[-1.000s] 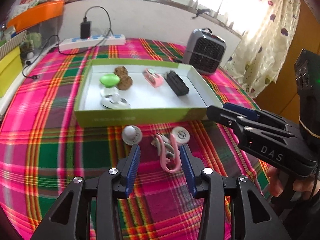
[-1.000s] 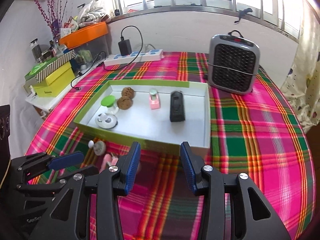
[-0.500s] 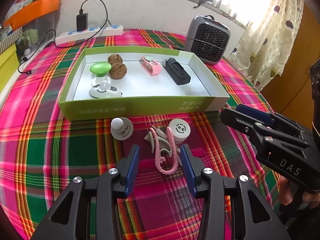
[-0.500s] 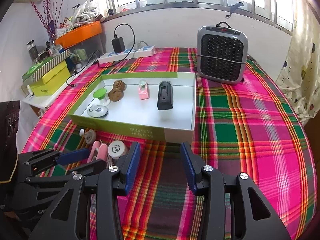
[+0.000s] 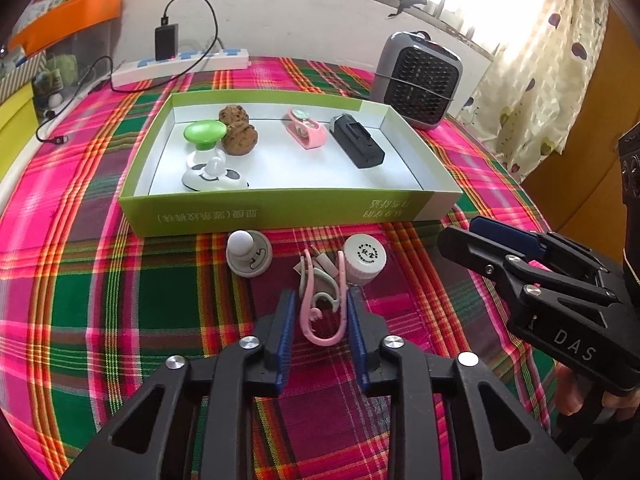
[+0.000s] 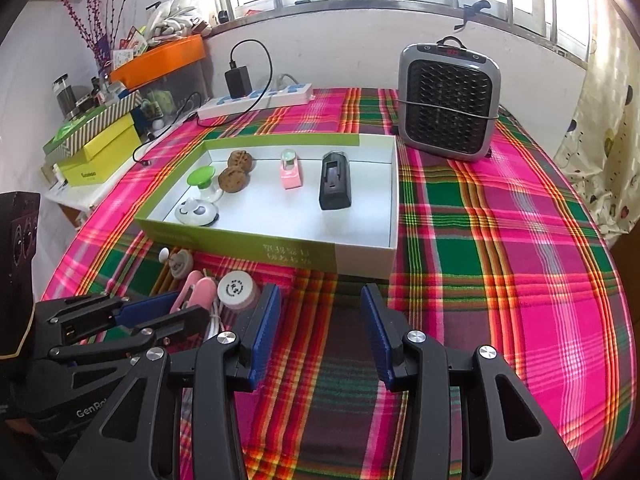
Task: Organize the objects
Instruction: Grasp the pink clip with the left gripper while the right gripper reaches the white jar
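Observation:
A green-walled box (image 5: 280, 212) on the plaid cloth holds a green-capped piece (image 5: 205, 134), two brown walnuts (image 5: 239, 140), a pink clip (image 5: 306, 130) and a black block (image 5: 358, 146). In front of it lie a white knob (image 5: 249, 254), a round white cap (image 5: 365, 260) and a pink clip (image 5: 322, 306). My left gripper (image 5: 322, 312) has its jaws on both sides of the pink clip, narrowed and close to its sides. My right gripper (image 6: 320, 324) is open and empty over the cloth, right of the cap (image 6: 237, 292).
A grey heater (image 6: 450, 100) stands behind the box at the right. A white power strip (image 6: 256, 100) with a black charger lies at the back. Yellow and striped boxes (image 6: 100, 152) and an orange tray (image 6: 160, 60) sit at the left edge.
My left gripper has moved forward so the pink clip now lies between its jaws, and the jaws have narrowed around it. My right gripper has drawn back from the box.

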Available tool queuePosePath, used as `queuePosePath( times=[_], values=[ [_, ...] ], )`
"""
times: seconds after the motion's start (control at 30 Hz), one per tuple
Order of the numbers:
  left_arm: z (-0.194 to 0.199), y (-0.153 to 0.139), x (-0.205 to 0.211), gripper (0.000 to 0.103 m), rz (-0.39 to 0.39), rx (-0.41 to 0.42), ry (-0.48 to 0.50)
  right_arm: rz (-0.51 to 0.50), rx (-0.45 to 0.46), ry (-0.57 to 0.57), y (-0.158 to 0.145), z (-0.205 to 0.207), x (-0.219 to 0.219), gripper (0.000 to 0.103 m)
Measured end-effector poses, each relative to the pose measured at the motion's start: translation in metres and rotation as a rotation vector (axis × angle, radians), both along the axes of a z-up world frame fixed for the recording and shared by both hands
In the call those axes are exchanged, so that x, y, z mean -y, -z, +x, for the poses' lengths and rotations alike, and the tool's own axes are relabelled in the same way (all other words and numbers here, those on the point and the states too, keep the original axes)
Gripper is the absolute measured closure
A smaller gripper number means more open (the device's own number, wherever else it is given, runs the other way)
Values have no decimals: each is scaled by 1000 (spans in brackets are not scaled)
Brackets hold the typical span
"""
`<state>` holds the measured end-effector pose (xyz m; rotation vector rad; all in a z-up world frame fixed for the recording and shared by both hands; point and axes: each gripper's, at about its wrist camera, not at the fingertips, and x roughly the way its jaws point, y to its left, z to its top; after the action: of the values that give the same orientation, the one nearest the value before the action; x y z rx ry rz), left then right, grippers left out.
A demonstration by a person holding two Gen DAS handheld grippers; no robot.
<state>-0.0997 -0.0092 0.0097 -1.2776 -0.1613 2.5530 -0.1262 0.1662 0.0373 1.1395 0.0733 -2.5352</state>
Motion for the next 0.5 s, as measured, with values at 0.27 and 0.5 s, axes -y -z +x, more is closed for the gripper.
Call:
queuePosePath(
  times=[0.27, 0.5],
  values=[
    [4, -3, 8, 82, 7, -23, -9, 8, 9, 1, 2, 0, 4, 60],
    [11, -3, 19, 82, -5, -26, -29, 5, 11, -16, 3, 2, 11, 60]
  ],
)
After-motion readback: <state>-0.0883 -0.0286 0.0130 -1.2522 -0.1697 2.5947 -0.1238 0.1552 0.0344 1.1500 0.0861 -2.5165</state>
